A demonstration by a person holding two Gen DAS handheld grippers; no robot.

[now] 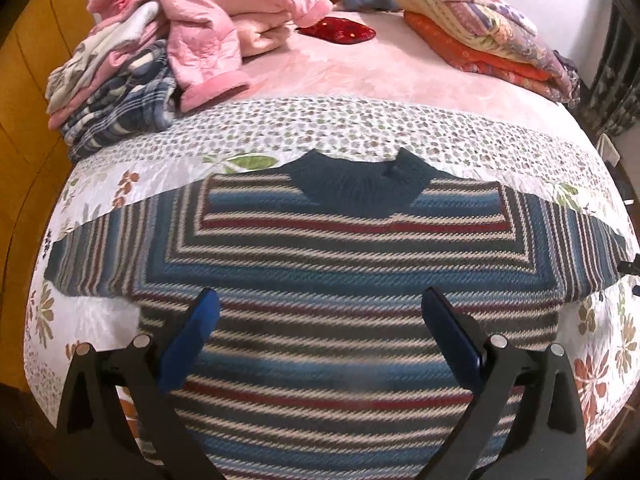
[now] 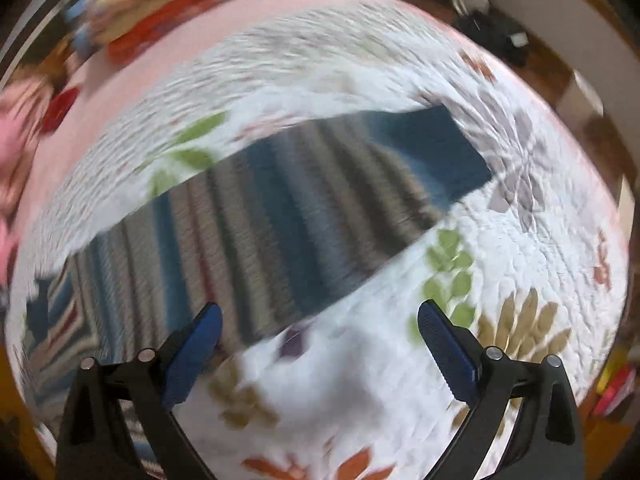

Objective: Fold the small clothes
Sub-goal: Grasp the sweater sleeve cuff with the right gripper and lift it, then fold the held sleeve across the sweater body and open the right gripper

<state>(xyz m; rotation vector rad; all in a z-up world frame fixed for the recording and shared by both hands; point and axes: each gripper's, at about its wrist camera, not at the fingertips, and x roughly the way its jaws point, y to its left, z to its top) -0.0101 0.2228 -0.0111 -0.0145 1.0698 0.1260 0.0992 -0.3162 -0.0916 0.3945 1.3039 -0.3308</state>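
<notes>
Two grippers hang over a bed, both with their blue fingers spread wide and holding nothing: the left gripper (image 1: 320,304) above the body of a striped sweater (image 1: 320,248), the right gripper (image 2: 320,320) over the sweater's outstretched sleeve (image 2: 304,204) in a blurred view. The sweater lies flat, collar away, on a flowered quilt (image 1: 360,128). Beyond it on the pink blanket (image 1: 360,76) sit a heap of pink clothes (image 1: 208,12), folded checked clothes (image 1: 120,116), a red pad (image 1: 340,30) and folded quilts (image 1: 492,36), all well apart from the sweater.
</notes>
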